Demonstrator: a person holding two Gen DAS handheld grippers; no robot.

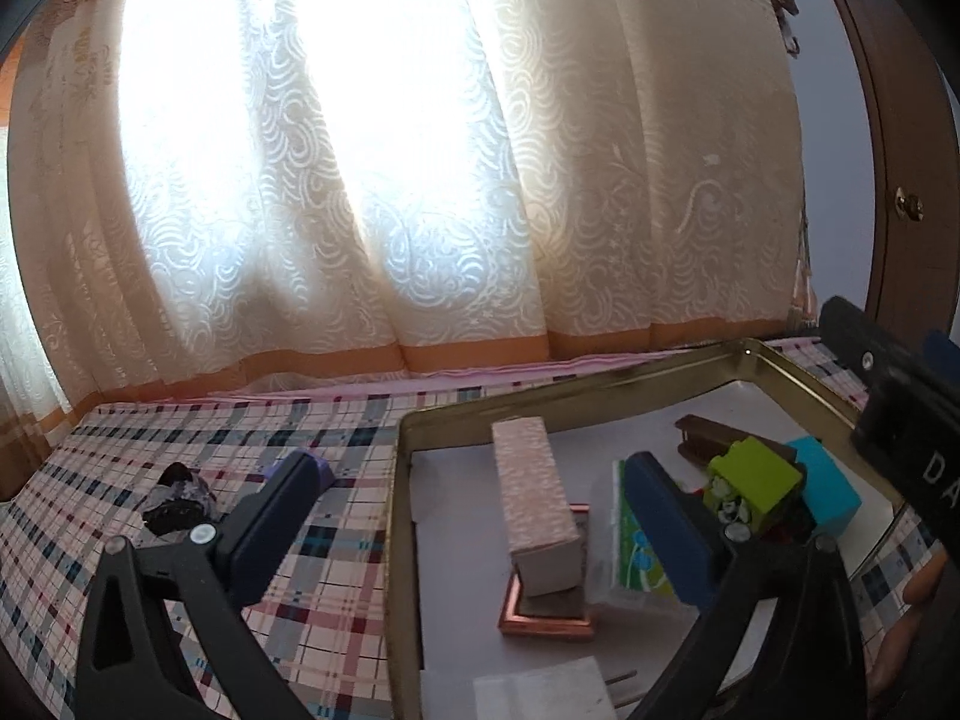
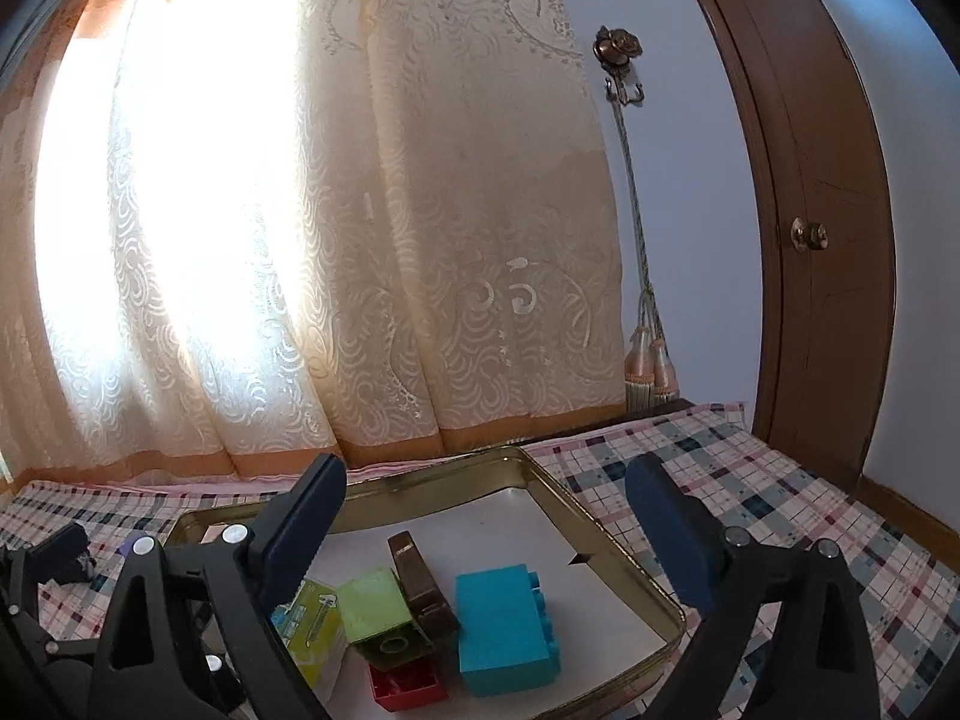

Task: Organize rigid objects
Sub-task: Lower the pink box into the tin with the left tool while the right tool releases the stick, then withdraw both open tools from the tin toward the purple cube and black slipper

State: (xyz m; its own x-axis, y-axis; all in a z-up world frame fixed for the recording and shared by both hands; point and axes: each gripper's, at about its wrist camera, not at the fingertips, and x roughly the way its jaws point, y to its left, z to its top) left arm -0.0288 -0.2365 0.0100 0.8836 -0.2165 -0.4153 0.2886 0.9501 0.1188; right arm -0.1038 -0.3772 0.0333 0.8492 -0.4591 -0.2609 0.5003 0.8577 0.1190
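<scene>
Backlit cream curtain (image 1: pixel 372 168) behind, brown door (image 2: pixel 804 192) far right, plaid cloth (image 1: pixel 198 438) over the surface. Gold metal tray (image 1: pixel 397 516) sits on the cloth, right of centre in the left wrist view.

Inside the tray: pink patterned box (image 1: pixel 534 492) lying across a copper-edged flat frame (image 1: pixel 543 615), a green-printed packet (image 1: pixel 633 546) just beside it, white item at the near edge (can't identify). To the right a cluster: lime block (image 2: pixel 375 606), brown stapler (image 2: pixel 420 585) leaning on it, cyan block (image 2: pixel 504 630) touching the stapler, red block (image 2: pixel 408 687) near edge, yellow-green carton (image 2: pixel 315 630) at left. Dark lumpy object (image 1: pixel 180 498) and a small purple thing (image 1: pixel 321 471) lie on the cloth left of the tray, outside it.

Left claw (image 1: pixel 474 516) spread wide, nothing between the fingers; straddles the tray's left wall. Right claw (image 2: pixel 486 510) also spread wide, empty, hovering over the block cluster.

Handling guess: blocks are light, stiff, smooth plastic; pinch across flat side faces, not the studs. Stapler denser, may pivot; grab mid-body. Pink box probably hollow card, squeeze lightly on the long sides. Stacked pieces could topple if nudged.
</scene>
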